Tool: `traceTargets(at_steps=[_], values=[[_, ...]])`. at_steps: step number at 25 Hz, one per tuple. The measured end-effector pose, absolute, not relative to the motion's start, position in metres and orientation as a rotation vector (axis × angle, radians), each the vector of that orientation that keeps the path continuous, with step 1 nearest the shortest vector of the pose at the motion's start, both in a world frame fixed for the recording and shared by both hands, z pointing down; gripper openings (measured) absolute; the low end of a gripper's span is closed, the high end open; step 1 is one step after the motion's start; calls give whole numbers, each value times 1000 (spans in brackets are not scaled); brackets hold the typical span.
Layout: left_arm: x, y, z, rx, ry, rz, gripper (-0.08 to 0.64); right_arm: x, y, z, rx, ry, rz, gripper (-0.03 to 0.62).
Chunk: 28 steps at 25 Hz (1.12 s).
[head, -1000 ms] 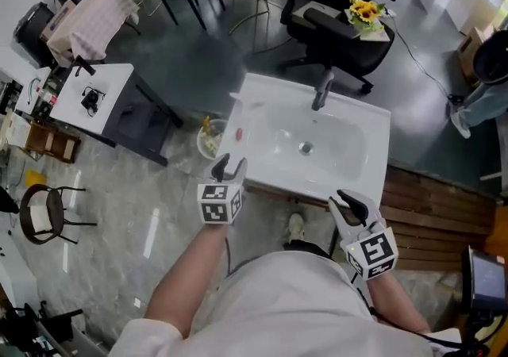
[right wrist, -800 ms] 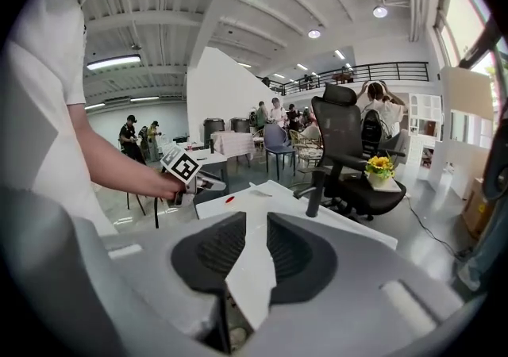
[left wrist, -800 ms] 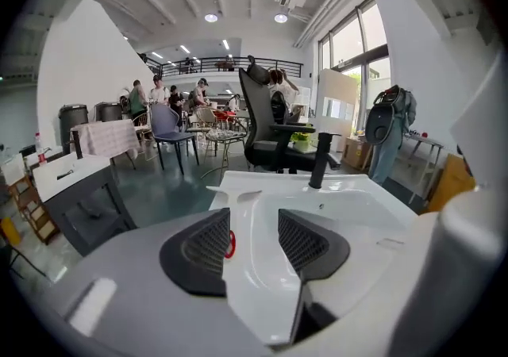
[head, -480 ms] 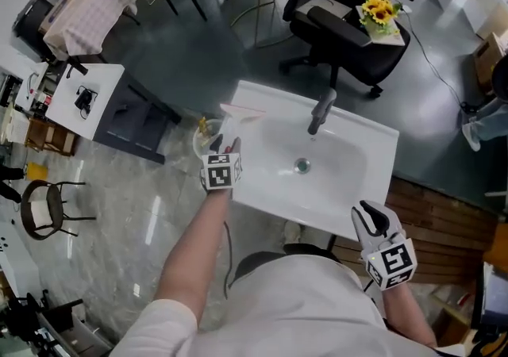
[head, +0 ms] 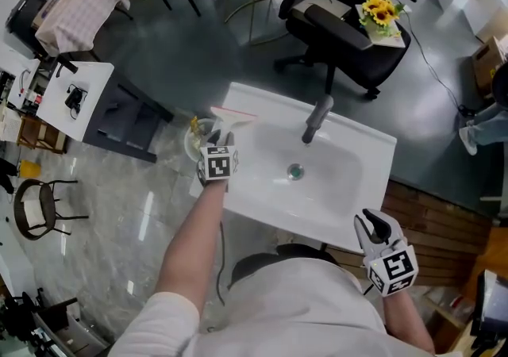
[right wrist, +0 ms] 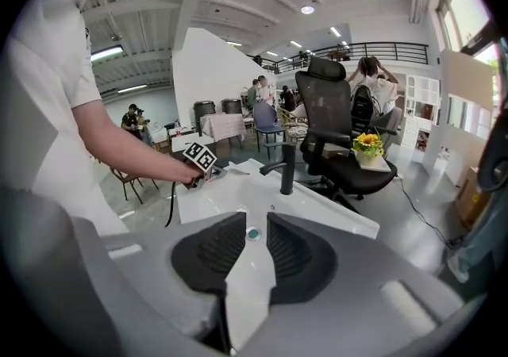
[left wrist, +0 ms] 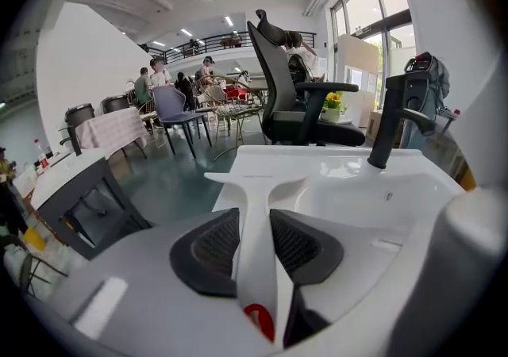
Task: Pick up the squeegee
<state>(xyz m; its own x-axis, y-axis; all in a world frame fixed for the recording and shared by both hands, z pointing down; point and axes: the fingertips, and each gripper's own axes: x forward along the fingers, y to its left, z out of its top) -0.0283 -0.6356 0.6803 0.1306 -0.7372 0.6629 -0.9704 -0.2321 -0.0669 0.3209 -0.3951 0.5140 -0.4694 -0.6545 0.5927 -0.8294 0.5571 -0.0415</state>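
White plastic squeegee [left wrist: 257,230]: its handle runs between the jaws of the left gripper [left wrist: 255,224], and its T-shaped blade head points away from the gripper. A red mark shows on the handle at the near end. In the head view the head lies over the far left corner of the white washbasin [head: 349,149], with a reddish strip along the blade edge. Whether the head rests on the rim or is just clear of it cannot be told.

Left gripper jaws have just been closing. In the left gripper view both dark ribbed pads [left wrist: 214,246] sit against the sides of the handle with no gap visible, so the jaws are clamped on the squeegee. The gripper reaches in over the basin's left edge, angled downward.

Right gripper [head: 375,228] is at the near right corner of the basin, well apart from the squeegee. Its jaws stand apart with nothing between them; the basin surface shows through the gap in the right gripper view.

A dark faucet [head: 316,119] stands at the back of the basin, and a round drain [head: 295,172] sits at the basin's centre. A round container [head: 193,140] with yellowish contents stands on the floor just beside the basin's left edge. Beyond the basin is a black office chair [head: 333,22]; sunflowers [head: 377,10] stand near it.
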Motion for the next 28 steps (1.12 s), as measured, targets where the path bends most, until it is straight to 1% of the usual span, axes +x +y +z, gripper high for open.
traceTargets(at_steps=[1, 5, 11, 19, 28], values=[[-28, -636, 681, 2034, -1646, 845, 113, 321, -396, 514, 1185, -2269, 443, 69], [-27, -634, 679, 2038, -1649, 859, 110, 317, -396, 517, 1163, -2268, 437, 69], [-30, -617, 659, 2047, -1645, 797, 109, 300, -396, 513, 1129, -2300, 424, 69], [-36, -578, 608, 2112, -1637, 703, 109, 260, -388, 506, 1080, -2360, 383, 69], [-59, -501, 546, 2178, -1614, 605, 109, 206, -352, 500, 1050, -2407, 359, 69]])
